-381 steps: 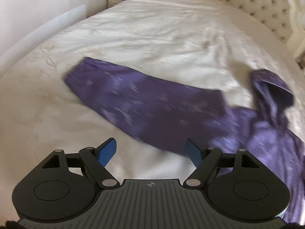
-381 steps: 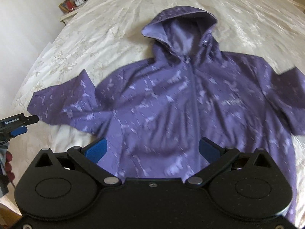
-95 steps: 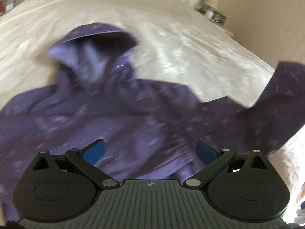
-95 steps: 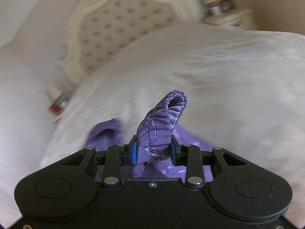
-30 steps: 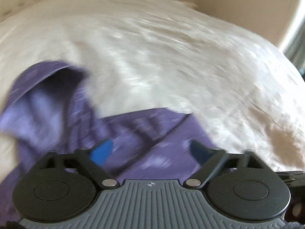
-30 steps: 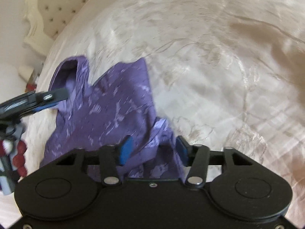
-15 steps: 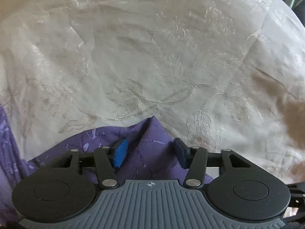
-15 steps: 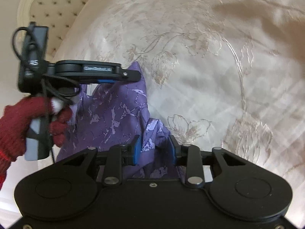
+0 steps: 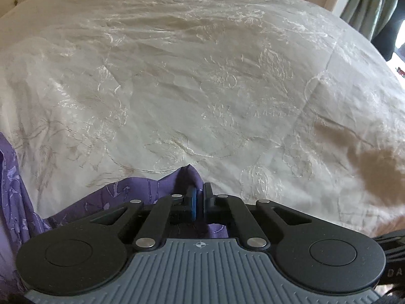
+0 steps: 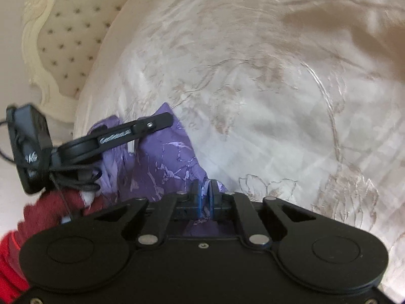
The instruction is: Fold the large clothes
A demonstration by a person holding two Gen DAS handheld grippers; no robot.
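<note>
Two grips: left gripper (image 9: 199,198) and right gripper (image 10: 205,197), each clamped on purple jacket (image 10: 174,162) edge.
Jacket position: on bedspread (image 9: 202,88), bunched beside both grippers.
Held edge axis: running gripper to gripper.
Far: headboard (image 10: 60,38).
Judgement: lift together.

Jacket (image 9: 121,192) lies on the bedspread (image 9: 202,88), bunched at near edge of both views. Left gripper (image 9: 198,197) sits over a raised corner of the jacket, cloth pinched between its 2 fingers; more jacket runs off to the left. Right gripper (image 10: 205,197) pinches a fold of the same jacket (image 10: 174,162); left gripper (image 10: 162,121) reaches in from the left, its tip on the cloth beyond. Gloved hand (image 10: 50,210) at lower left, under that gripper. Headboard (image 10: 63,33) stands behind, upper left. Curtain (image 9: 367,5) beyond the bed, upper right.
</note>
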